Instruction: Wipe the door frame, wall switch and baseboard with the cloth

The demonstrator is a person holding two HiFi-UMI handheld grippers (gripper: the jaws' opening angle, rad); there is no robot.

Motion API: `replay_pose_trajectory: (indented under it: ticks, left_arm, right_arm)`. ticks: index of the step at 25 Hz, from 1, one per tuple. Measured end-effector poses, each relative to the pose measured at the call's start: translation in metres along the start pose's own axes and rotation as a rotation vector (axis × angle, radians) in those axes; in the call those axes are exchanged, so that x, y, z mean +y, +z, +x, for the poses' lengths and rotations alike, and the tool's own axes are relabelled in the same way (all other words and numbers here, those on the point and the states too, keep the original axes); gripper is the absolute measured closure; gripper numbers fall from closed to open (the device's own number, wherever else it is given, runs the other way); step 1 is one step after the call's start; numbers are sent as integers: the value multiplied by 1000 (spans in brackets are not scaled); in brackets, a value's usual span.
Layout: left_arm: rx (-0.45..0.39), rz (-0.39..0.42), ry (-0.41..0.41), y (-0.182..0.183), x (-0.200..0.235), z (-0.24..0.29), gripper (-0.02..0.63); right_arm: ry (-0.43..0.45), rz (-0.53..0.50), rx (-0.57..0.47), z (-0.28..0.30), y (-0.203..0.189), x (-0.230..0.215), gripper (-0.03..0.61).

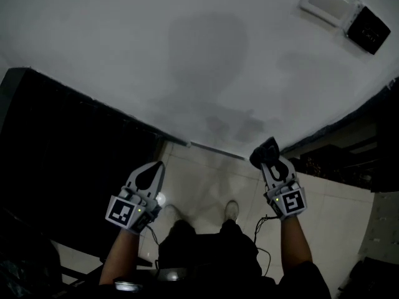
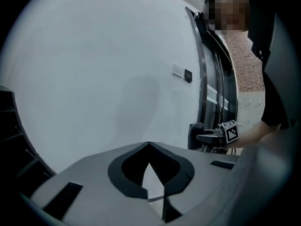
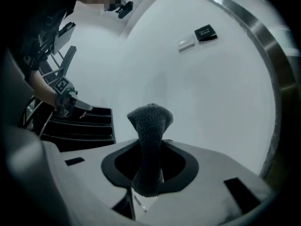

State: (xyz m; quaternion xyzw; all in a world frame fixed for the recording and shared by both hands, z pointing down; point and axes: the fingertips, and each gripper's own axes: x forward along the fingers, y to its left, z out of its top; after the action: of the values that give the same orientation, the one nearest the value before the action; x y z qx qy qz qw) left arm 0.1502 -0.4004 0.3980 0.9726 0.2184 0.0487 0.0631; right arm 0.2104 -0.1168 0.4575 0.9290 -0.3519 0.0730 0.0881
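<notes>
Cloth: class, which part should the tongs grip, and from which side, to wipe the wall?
Grip the cloth at its gathered lower part, coming from the side away from the wall, so the rounded wad juts past the tips. The right tongs are shut on it this way; its soft head should meet the wall first.

- Wall (image 1: pixel 187 55): plain pale grey-white, with faint darker shadow patches.
- Wall switch (image 1: pixel 327 2), on the wall: white.
- Panel (image 1: pixel 369 30), beside the switch on the wall: black.
- Cloth (image 3: pixel 149 121): dark grey with a fine nubbly texture.
- Left gripper (image 2: pixel 148 145) and right gripper (image 1: pixel 269 162): light grey bodies, with jaws lined in black.
- Marker cubes (image 1: pixel 123 212) (image 1: pixel 292 201): black square patterns on white.
- Floor (image 1: pixel 206 185), at the foot of the wall: pale cream tiles with thin grey joints.
- Door frame (image 3: pixel 269 51), at the wall's right edge: bright silver metal band beside dark sections.
- Shelving (image 1: pixel 56 136), at the wall's left edge: black.
</notes>
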Motion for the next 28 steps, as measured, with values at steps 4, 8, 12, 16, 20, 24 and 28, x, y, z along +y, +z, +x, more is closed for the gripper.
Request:
replay_pose_trajectory:
  ticks: [4, 8, 12, 16, 20, 24, 28]
  left_arm:
    - [31, 2, -15, -30, 60, -18, 623]
    - [59, -44, 32, -87, 118, -25, 623]
    - [66, -60, 60, -172, 137, -19, 623]
    - [71, -45, 41, -294, 145, 5, 623]
    - [65, -46, 24, -426, 171, 36, 623]
    - [45, -71, 112, -517, 213, 61, 623]
    - [84, -81, 73, -538, 215, 67, 623]
  right_arm:
    - [-3, 28, 44, 61, -41, 50, 488]
    - [89, -15, 146, 134, -112, 104, 488]
    - [224, -49, 224, 196, -218, 153, 488]
    - [315, -49, 254, 252, -351, 183, 488]
    - [390, -135, 304, 310, -486, 207, 488]
    - [468, -225, 317, 380, -591, 238, 489]
    - [472, -286, 306, 434, -650, 250, 488]
